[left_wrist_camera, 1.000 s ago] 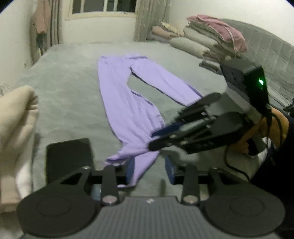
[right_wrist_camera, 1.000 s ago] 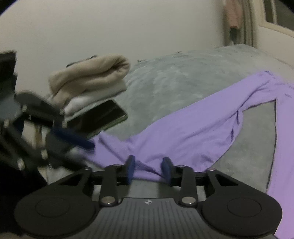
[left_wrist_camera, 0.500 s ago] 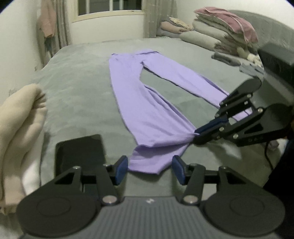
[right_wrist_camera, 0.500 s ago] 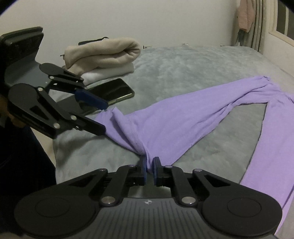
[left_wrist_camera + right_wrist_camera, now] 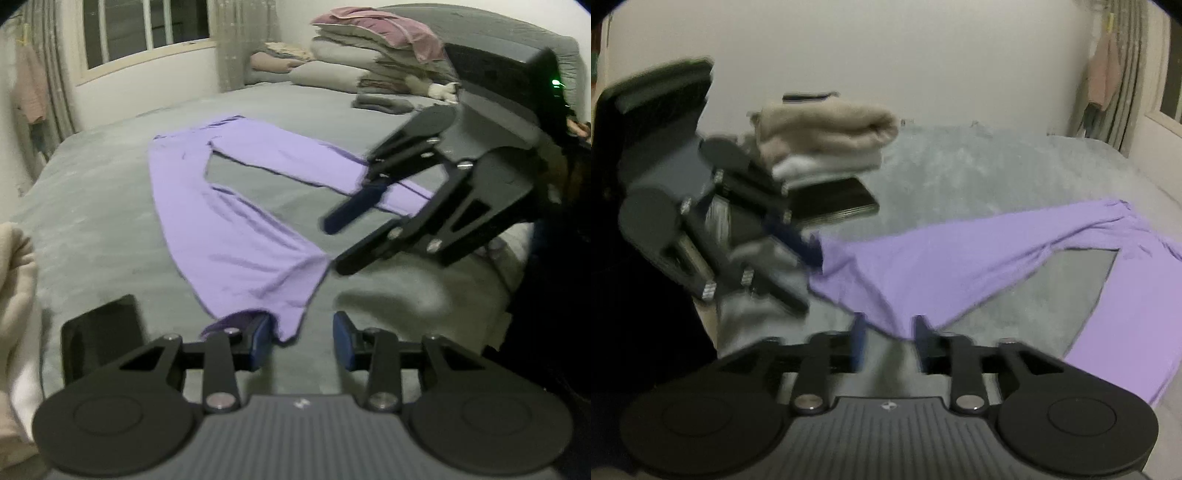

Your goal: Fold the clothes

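Purple trousers [image 5: 229, 229] lie spread on the grey bed [image 5: 92, 221], legs pointing toward me; they also show in the right wrist view [image 5: 942, 266]. My left gripper [image 5: 303, 336] is open, its fingers at the near hem of one leg, with the cloth edge between the jaws. My right gripper [image 5: 888, 341] is open at the same hem's other corner, the cloth edge drooping between its fingers. In the left wrist view the right gripper [image 5: 332, 243] hangs open just right of the hem.
A dark phone [image 5: 99, 332] lies on the bed left of the hem. A folded beige and white pile [image 5: 827, 144] sits beyond it. Stacked bedding and pillows [image 5: 369, 62] line the far right. A window [image 5: 147, 33] is at the back.
My right gripper was shut on the hem half a second ago and has opened, letting the cloth go. The hem has spread flatter. My left gripper moved closer to the hem.
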A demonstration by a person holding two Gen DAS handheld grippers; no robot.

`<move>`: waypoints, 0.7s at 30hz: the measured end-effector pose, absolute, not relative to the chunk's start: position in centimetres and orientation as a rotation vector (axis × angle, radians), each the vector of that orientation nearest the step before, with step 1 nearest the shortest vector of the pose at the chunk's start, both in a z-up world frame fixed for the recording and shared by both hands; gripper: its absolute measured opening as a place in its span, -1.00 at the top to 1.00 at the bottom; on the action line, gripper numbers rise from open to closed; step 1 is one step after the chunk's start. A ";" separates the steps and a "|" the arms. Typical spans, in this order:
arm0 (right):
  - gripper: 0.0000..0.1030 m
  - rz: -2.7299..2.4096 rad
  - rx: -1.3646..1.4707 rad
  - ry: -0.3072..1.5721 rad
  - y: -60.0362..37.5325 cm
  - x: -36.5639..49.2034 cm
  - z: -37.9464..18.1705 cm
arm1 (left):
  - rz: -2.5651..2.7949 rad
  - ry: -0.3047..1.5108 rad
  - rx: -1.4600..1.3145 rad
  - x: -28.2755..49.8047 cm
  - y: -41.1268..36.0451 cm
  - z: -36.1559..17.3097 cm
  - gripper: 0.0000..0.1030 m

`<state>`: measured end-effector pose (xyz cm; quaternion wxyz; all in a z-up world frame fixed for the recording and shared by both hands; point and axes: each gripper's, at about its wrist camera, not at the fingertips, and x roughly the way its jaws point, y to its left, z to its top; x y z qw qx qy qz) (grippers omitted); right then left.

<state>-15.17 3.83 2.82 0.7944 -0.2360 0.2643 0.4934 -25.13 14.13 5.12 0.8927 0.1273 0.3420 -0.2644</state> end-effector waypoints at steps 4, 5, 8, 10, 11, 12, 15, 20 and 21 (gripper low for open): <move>0.13 1.085 -0.550 0.532 5.3 -15.6 2.0 | -0.587 0.696 0.228 -25.7 14.6 5.7 0.32; 0.13 1.091 -0.560 0.523 5.6 -15.7 1.8 | -0.583 0.689 0.220 -25.8 14.9 5.9 0.31; 0.13 1.111 -0.589 0.489 6.5 -16.2 1.3 | -0.553 0.670 0.170 -25.8 16.3 6.7 0.29; 0.13 1.126 -0.603 0.449 6.5 -17.0 1.3 | -0.539 0.668 0.108 -25.6 17.3 7.0 0.29; 0.13 1.133 -0.610 0.428 6.5 -17.4 1.3 | -0.523 0.672 0.093 -25.3 17.6 7.0 0.29; 0.14 1.139 -0.619 0.410 6.7 -17.7 1.3 | -0.501 0.679 0.090 -24.9 17.7 6.9 0.27; 0.19 1.135 -0.659 0.395 8.2 -18.4 0.3 | -0.451 0.703 0.098 -24.1 18.0 6.5 0.25; 0.90 1.115 -0.603 0.411 8.1 -18.3 0.9 | -0.445 0.688 0.076 -23.9 18.7 6.8 0.10; 0.91 1.117 -0.580 0.417 7.7 -18.2 1.4 | -0.445 0.686 0.078 -23.9 18.8 6.8 0.02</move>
